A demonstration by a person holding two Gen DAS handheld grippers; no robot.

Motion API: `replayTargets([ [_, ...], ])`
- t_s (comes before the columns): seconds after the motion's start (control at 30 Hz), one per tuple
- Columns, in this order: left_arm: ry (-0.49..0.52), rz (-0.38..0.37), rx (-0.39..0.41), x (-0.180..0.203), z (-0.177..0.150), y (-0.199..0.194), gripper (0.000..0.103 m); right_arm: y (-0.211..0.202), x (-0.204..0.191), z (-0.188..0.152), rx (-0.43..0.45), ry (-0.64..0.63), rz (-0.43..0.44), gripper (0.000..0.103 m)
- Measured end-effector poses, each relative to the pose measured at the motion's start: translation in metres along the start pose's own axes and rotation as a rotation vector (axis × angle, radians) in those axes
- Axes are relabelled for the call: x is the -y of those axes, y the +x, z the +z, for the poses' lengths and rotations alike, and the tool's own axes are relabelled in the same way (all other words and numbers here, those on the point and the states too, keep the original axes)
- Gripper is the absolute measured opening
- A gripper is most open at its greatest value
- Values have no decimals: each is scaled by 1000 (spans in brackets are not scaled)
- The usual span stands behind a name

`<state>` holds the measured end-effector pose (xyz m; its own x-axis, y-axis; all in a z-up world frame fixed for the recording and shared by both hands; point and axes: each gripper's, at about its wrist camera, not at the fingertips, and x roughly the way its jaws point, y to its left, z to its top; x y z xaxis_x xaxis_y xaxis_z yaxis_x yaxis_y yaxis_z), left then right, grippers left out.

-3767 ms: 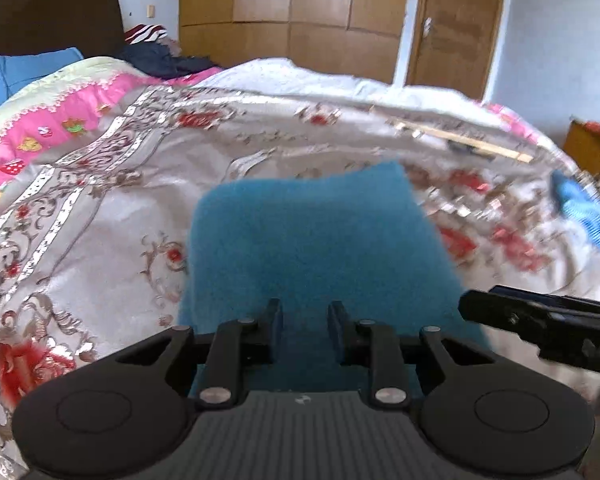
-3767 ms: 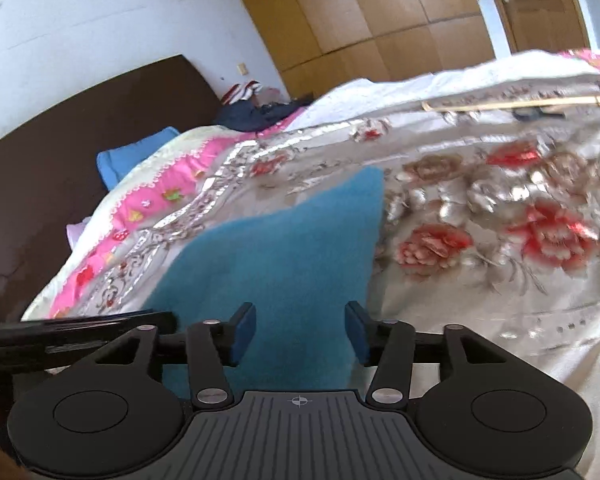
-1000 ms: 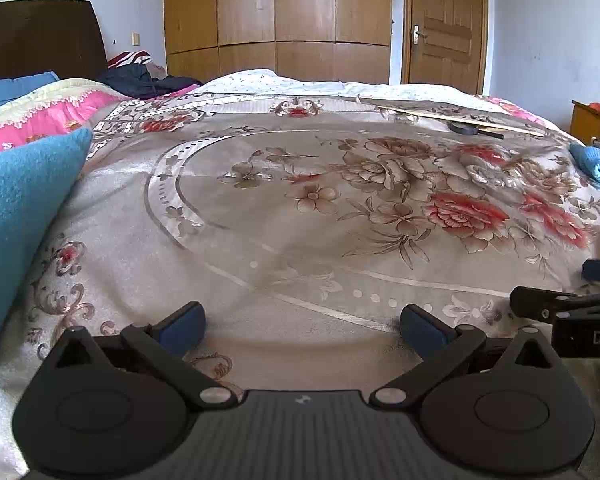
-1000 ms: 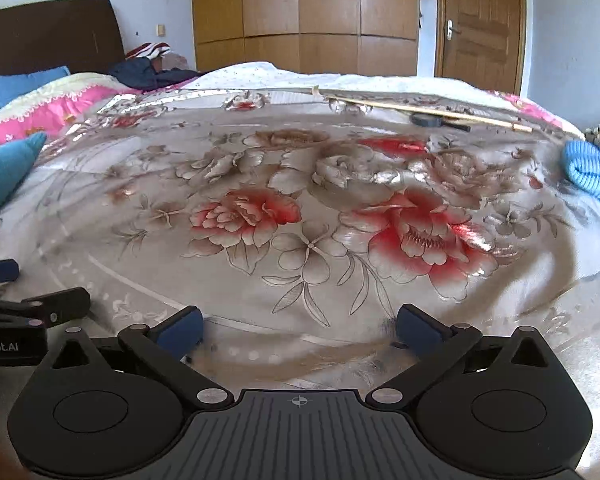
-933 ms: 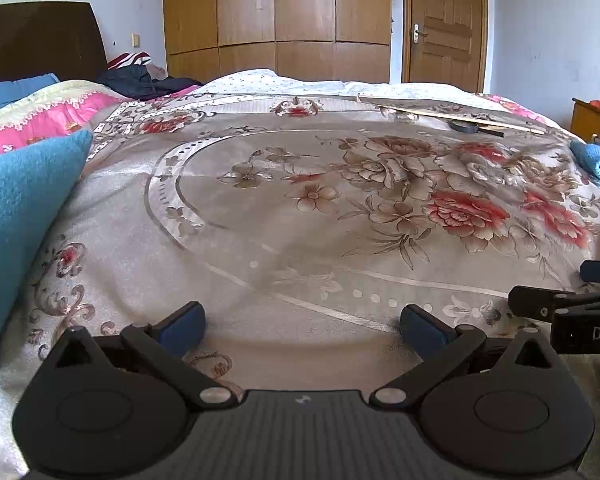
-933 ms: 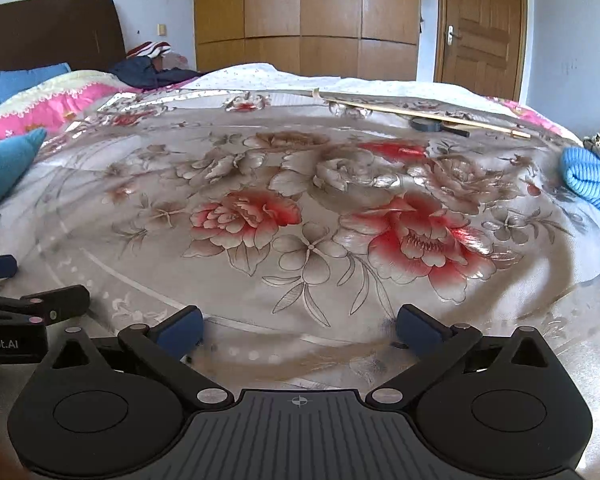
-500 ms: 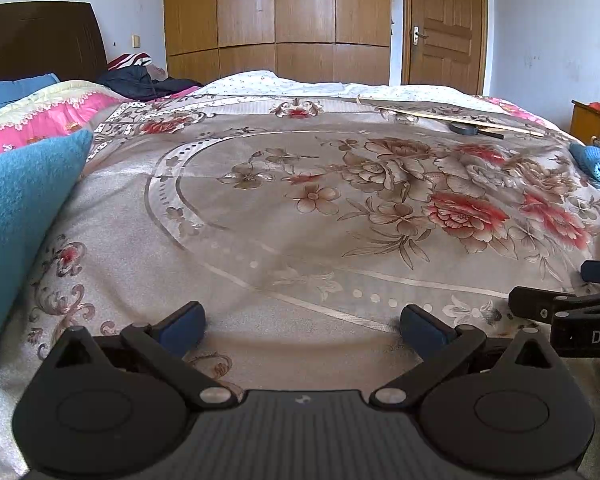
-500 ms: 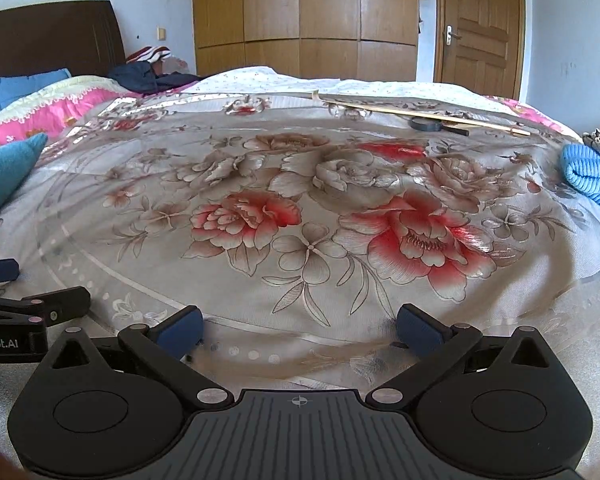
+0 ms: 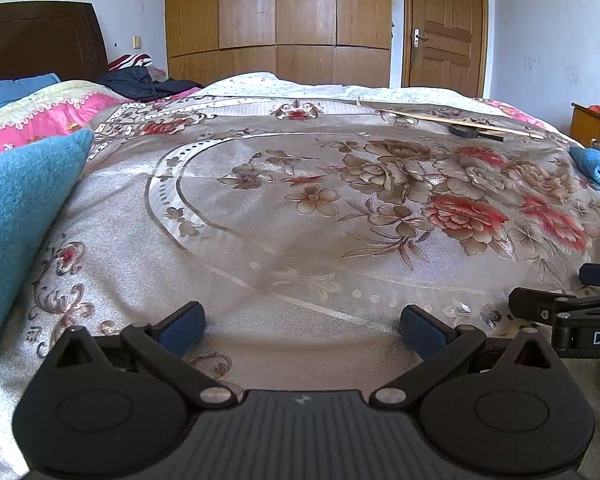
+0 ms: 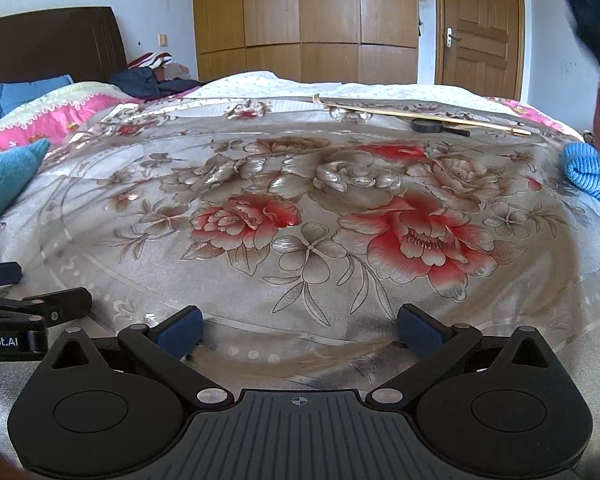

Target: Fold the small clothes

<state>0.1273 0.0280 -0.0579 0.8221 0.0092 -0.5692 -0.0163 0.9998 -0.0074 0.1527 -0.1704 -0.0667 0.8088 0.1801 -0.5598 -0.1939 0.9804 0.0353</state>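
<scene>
Hovering low over the floral bedspread (image 9: pixel 300 208), left gripper (image 9: pixel 302 326) is sitting with fingers spread wide, nothing between the blue pads (image 9: pixel 182 326), just bare cover. Right gripper (image 10: pixel 300 326) is doing the same in its own view, fingers wide apart, empty, pads (image 10: pixel 418 330) close above the fabric; whether they are touching it is unclear. Teal folded cloth (image 9: pixel 18 216) is lying at 9 o'clock in the left wrist view, at the left edge of the bed, well apart from both grippers; in the right wrist view only its corner is showing at 9 o'clock. Light blue knit garment (image 10: pixel 590 178) is lying at 3 o'clock in the right wrist view, near the right edge of the bedspread, partly cut off by the frame and by a blurred dark shape at the upper right; it is also peeking in at 2 o'clock in the left view. Each gripper is showing up in the other's camera: right one at 4 o'clock in the left view, left one at 8 o'clock in the right view, side by side, near each other. Toward 1 o'clock a thin wooden stick (image 9: pixel 448 120) is lying across the far bedspread with a small black handled item (image 9: pixel 470 131) just beside it. Pink quilt (image 9: pixel 40 118) and blue pillow (image 10: pixel 24 94) are sitting at 10 o'clock by the dark headboard (image 9: pixel 40 40); wooden wardrobe (image 9: pixel 278 20) and door (image 9: pixel 444 26) are standing at 12 o'clock behind the bed.
</scene>
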Motion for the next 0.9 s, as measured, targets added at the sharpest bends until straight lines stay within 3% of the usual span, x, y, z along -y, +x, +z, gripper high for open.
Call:
replayTargets([
  [0.9,-7,3,2,1,0,0,103,0,0,-1,0,3,4,103],
])
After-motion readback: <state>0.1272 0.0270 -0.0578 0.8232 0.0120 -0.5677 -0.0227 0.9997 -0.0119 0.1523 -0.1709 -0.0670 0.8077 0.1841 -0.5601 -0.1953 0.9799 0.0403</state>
